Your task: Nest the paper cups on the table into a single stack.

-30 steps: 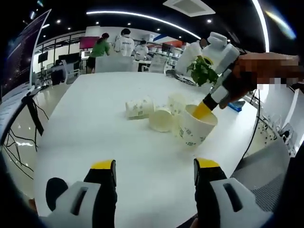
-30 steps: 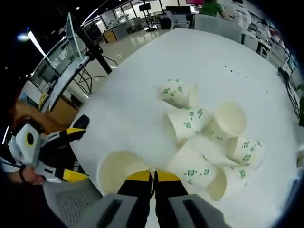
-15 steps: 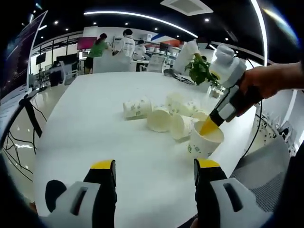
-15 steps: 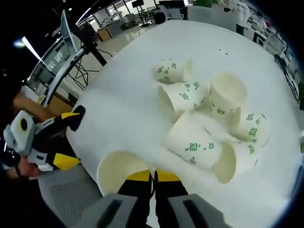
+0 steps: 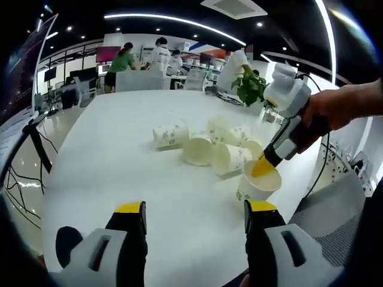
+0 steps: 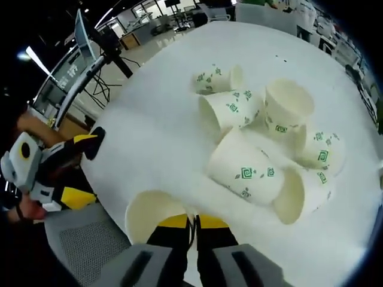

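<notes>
Pinching rim of upright paper cup (image 6: 157, 216), right hand-held gripper (image 6: 192, 222) jaws closed on cup wall near bench (image 6: 155, 137) edge. Same cup (image 5: 258, 182) in left gripper view, right hand-held gripper (image 5: 263, 168) tips inside mouth. Left hand-held gripper (image 5: 194, 216) jaws apart, holding nothing, above bare bench (image 5: 119, 167). Cluster of loose cups (image 6: 269, 149) just beyond held cup, most lying on sides, one upright; touching each other. Potted plant (image 5: 250, 88) at far bench edge.

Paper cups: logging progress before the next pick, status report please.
Right gripper shut on upright cup rim. Left gripper open, low over table. Loose cups heaped beside, mostly tipped, unstacked.
</notes>
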{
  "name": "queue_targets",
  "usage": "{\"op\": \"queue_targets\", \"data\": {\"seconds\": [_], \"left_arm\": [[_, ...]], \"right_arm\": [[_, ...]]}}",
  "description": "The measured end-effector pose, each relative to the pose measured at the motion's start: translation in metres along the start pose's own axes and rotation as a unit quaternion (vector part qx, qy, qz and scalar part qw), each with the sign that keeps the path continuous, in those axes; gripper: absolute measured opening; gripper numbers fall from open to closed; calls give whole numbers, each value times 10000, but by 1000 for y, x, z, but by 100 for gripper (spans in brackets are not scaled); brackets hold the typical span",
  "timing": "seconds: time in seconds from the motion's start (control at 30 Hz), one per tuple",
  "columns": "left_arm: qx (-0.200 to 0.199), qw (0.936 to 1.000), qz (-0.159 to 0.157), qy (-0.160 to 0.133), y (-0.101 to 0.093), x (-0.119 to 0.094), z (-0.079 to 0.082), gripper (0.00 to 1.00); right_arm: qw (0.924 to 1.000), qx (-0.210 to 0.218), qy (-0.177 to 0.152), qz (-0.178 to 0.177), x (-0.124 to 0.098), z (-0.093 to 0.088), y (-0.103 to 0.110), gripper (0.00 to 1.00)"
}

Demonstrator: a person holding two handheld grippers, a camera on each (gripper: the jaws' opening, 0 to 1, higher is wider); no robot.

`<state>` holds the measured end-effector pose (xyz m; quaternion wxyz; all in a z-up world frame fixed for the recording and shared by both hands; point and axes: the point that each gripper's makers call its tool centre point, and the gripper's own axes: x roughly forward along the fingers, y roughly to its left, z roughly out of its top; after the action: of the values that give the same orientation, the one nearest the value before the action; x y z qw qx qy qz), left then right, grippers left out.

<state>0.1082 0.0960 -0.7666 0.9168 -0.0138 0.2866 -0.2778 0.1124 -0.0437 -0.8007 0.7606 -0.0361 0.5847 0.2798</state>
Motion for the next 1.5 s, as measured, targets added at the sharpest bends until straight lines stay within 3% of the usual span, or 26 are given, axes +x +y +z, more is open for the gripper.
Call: {"op": "queue_targets", "data": {"seconds": [0.5,0.67,0.8,0.93,1.0,1.27,1.5], "left_arm": [[-22,10000,19,-7,1,-1,1,65],[-29,10000,11,-9,0,0,0,65],[-41,10000,15,-12,1,1,-1,65],[-33,10000,17,-10,1,1,0,65],[-34,10000,16,-11,1,1,0,65],[-45,10000,44,0,4,4,-3,66],[-77,10000,46,7,6,5,-3,65]], "right_arm": [[9999,-130,-43,15,0,5,-3,7],[9992,-398,-42,42,-8,4,3,17],[9988,-449,-152,95,-23,6,8,20],[9974,-589,-280,315,-35,11,14,31],[9966,-609,-399,384,-34,18,13,34],[9913,-963,-736,516,-64,42,16,45],[9909,-653,-1082,454,-77,73,-14,51]]}}
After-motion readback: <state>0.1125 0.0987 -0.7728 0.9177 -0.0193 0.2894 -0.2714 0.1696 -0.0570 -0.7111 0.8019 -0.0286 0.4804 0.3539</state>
